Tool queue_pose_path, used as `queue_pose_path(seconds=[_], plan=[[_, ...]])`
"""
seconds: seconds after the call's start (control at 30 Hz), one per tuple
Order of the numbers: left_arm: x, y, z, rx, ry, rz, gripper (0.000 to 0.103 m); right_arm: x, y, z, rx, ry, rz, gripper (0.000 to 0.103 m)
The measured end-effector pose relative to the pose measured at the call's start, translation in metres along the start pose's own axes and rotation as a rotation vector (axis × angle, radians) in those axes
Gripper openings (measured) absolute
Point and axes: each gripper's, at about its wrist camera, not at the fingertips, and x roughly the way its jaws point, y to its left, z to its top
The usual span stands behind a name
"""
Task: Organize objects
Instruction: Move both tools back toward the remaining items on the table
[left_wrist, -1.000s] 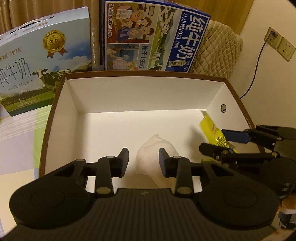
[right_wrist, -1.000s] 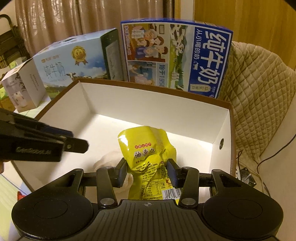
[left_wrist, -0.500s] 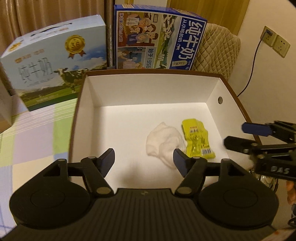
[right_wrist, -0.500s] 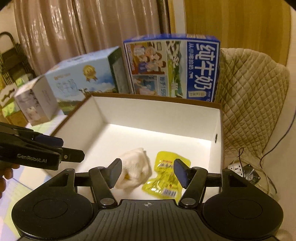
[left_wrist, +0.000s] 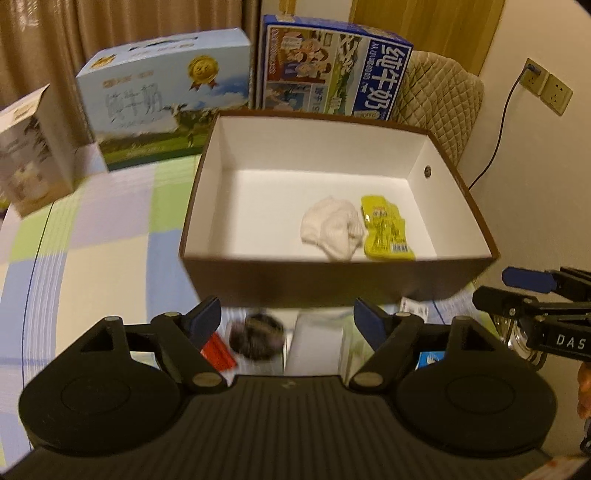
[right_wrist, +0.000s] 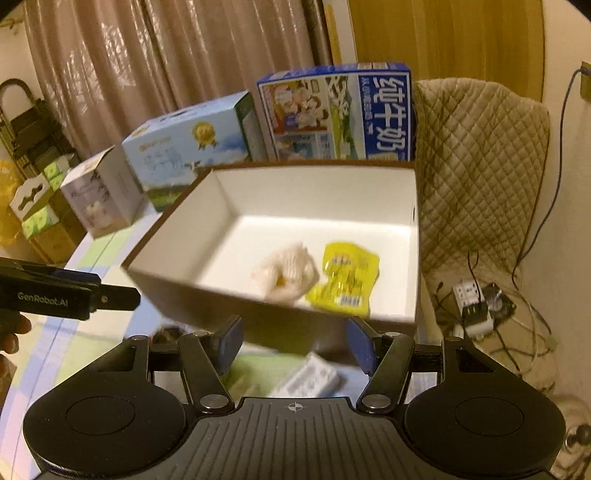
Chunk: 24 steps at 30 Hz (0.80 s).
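A brown box with a white inside (left_wrist: 332, 284) (right_wrist: 177, 236) stands on the table. In it lie a white crumpled cloth (left_wrist: 332, 229) (right_wrist: 286, 273) and a yellow snack packet (left_wrist: 384, 232) (right_wrist: 345, 275), side by side. My left gripper (left_wrist: 288, 317) is open and empty, in front of the box's near wall. My right gripper (right_wrist: 293, 341) is open and empty, also in front of the box. Each gripper shows in the other's view, the right one (left_wrist: 532, 291) and the left one (right_wrist: 70, 295).
In front of the box lie a dark round object (left_wrist: 258, 334), a red item (left_wrist: 218, 350), a white packet (left_wrist: 314, 339) (right_wrist: 310, 376) and other small items. Milk cartons (left_wrist: 166, 107) (left_wrist: 336, 70) and a small white box (left_wrist: 29, 147) stand behind. A quilted chair (right_wrist: 480, 166) is at right.
Both grippers opened, let go of the cloth and the yellow packet in the box, and pulled back and up to in front of the box.
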Motion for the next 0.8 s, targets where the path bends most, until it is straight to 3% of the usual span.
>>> queue_pose_path(seconds=[0.3, 0.8], plan=[[-0.022, -0.008, -0.053, -0.037, 0.039, 0.044, 0.077, -0.019, 0.01, -0.044, -0.007, 0.081, 0.024, 0.059], [-0.031, -0.013, -0.11, -0.062, 0.096, 0.082, 0.078, -0.026, 0.02, -0.097, -0.016, 0.175, 0.035, 0.059]])
